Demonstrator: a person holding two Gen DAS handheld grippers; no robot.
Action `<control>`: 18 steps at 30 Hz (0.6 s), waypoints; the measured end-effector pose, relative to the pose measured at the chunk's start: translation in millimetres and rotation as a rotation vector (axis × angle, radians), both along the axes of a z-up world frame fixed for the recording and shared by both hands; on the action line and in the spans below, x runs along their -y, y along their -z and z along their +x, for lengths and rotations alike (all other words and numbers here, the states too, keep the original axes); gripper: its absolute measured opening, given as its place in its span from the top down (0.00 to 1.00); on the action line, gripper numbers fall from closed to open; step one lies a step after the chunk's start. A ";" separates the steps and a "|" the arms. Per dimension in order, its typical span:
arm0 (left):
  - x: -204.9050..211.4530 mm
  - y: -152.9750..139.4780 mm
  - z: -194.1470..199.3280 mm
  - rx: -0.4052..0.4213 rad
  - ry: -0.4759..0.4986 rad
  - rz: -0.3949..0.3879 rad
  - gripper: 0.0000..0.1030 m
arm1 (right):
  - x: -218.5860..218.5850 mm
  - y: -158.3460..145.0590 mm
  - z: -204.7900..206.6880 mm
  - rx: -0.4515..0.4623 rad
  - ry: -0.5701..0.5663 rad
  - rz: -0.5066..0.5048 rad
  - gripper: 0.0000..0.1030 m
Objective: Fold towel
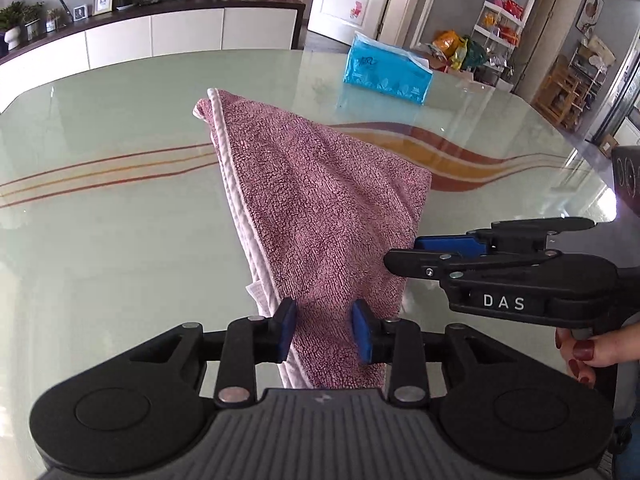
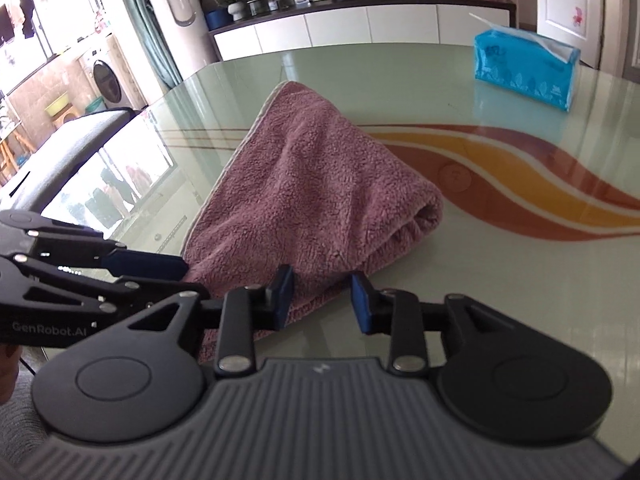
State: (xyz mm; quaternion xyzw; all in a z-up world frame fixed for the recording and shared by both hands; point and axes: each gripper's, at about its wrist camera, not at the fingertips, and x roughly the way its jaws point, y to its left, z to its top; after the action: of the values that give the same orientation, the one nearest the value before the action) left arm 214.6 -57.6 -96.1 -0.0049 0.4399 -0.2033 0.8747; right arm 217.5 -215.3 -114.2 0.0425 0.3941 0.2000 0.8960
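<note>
Two grippers, left gripper (image 1: 324, 330), right gripper (image 2: 322, 300), one pink towel (image 1: 320, 208), one tissue pack (image 1: 386, 70)

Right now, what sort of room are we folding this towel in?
Most likely a home dining or living room: a glass-topped table holds the pink towel and a blue tissue pack, a long sideboard carries plants and photo frames, and a washing machine stands behind the window.
</note>
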 end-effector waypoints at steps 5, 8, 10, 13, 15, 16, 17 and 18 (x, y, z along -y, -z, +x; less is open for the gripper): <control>-3.3 -4.8 0.1 -0.019 -0.039 -0.019 0.59 | -6.0 -3.8 -5.7 0.016 0.011 -0.041 0.68; -7.8 -11.6 -9.2 0.005 -0.062 -0.003 0.46 | -10.8 -9.4 -15.1 0.044 0.010 -0.085 0.67; -12.7 -15.7 -16.5 0.019 -0.082 -0.002 0.35 | -10.9 -13.2 -23.7 0.051 0.022 -0.090 0.67; -23.6 -23.2 -30.1 0.029 -0.130 -0.034 0.24 | -9.7 -22.8 -42.6 0.061 0.048 -0.082 0.59; -30.5 -27.9 -40.9 0.026 -0.162 -0.062 0.18 | -10.6 -32.4 -59.9 0.079 0.070 -0.084 0.46; -32.4 -29.5 -46.4 0.025 -0.175 -0.070 0.16 | -11.0 -36.5 -67.2 0.087 0.078 -0.084 0.39; -34.3 -31.2 -51.9 0.023 -0.188 -0.077 0.14 | -11.3 -39.8 -72.6 0.092 0.087 -0.085 0.34; -35.2 -32.3 -56.0 0.023 -0.195 -0.079 0.12 | -11.7 -43.8 -81.4 0.097 0.105 -0.087 0.26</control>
State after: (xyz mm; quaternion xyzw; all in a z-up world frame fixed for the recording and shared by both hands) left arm 158.6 -22.3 -63.8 -0.0800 0.4189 -0.1344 0.8944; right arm 136.1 -203.6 -70.5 0.0144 0.3557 0.1374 0.9243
